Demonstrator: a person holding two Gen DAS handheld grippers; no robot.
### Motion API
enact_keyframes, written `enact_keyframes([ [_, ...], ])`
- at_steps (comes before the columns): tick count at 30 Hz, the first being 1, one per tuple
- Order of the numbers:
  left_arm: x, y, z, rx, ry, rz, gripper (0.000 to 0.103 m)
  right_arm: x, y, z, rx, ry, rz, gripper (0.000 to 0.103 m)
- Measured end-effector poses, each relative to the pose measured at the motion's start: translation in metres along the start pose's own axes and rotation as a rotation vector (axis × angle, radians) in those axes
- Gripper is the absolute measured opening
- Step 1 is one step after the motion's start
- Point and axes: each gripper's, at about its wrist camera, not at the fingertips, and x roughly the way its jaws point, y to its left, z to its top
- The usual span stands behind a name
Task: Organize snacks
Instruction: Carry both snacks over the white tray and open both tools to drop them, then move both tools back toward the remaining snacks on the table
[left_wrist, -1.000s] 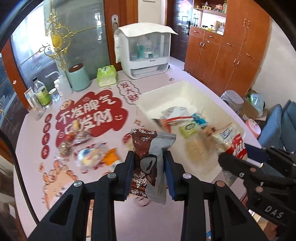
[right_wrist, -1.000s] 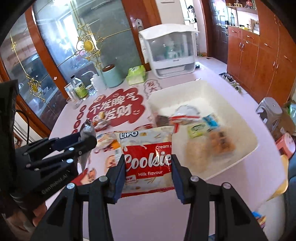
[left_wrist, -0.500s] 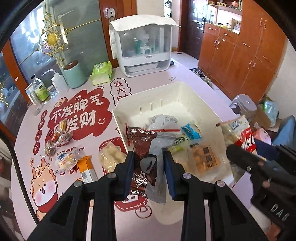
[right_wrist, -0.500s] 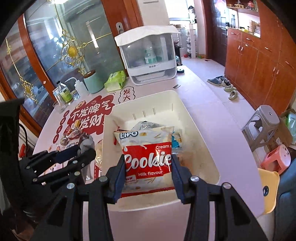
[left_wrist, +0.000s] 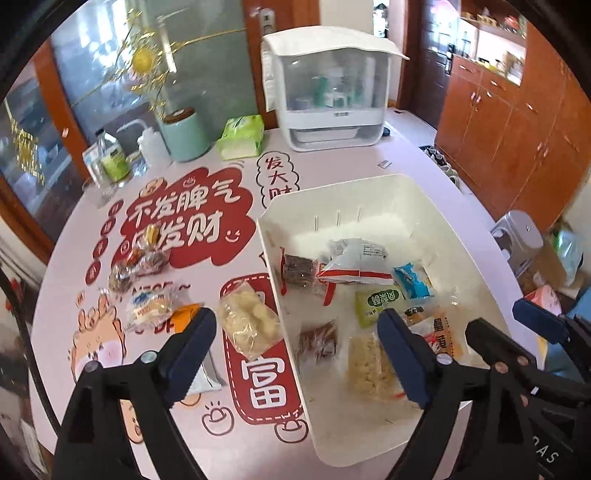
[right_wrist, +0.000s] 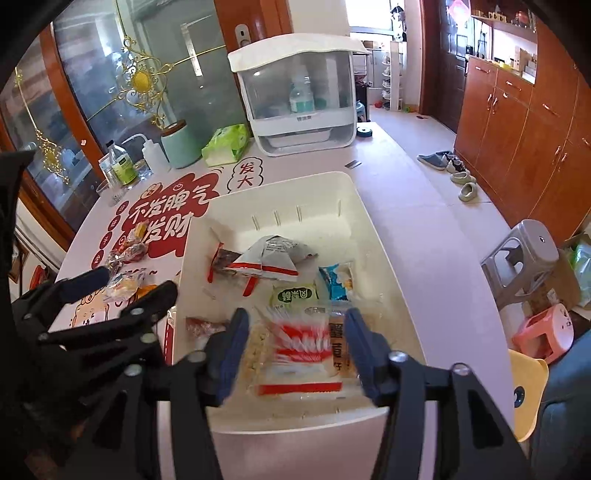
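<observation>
The white bin (left_wrist: 334, 186) (right_wrist: 280, 181) sits on the pink table and holds several snack packs. My left gripper (left_wrist: 295, 350) (right_wrist: 122, 288) hangs over the bin's left wall, jaws opening wide with nothing between them. Below it, a brown snack pack (left_wrist: 318, 341) lies on the bin floor. My right gripper (right_wrist: 297, 345) (left_wrist: 517, 330) is over the bin's near end, jaws opening. The red-and-white cookie bag (right_wrist: 299, 341) shows blurred between its pads, free of both. On the table left of the bin lie a pale yellow pack (left_wrist: 248, 325), an orange pack (left_wrist: 183, 314) and other wrapped snacks (left_wrist: 138, 264).
At the back of the table stand a white lidded cabinet (left_wrist: 327, 96), a mint canister (left_wrist: 183, 136), a green tissue pack (left_wrist: 241, 137) and bottles (left_wrist: 110, 158). Beyond the table's right edge are a grey stool (right_wrist: 524, 254) and wooden cupboards (right_wrist: 517, 122).
Both grippers moved from the table over the bin and opened. The brown pack left the left gripper and lies in the bin. The cookie bag has come free of the right pads.
</observation>
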Motion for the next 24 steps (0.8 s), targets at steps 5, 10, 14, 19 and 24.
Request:
enact_keyframes([
  [5,-0.003,0.002,-0.007,-0.006,0.011,0.017,0.090,-0.001,0.000,-0.005,-0.003,0.008,0.024,0.067],
  [10,-0.011,0.005,-0.016,-0.006,0.013,0.026,0.090,-0.002,0.003,-0.010,-0.008,0.015,0.037,0.067],
  [14,-0.019,0.007,-0.022,0.000,0.008,0.043,0.090,-0.005,0.004,-0.016,-0.003,0.014,0.053,0.067],
  [19,-0.028,0.012,-0.029,-0.015,0.012,0.052,0.090,-0.008,0.008,-0.024,0.000,0.030,0.078,0.067],
  [24,-0.036,0.015,-0.036,-0.014,0.012,0.061,0.090,-0.008,0.008,-0.031,0.025,0.059,0.112,0.068],
])
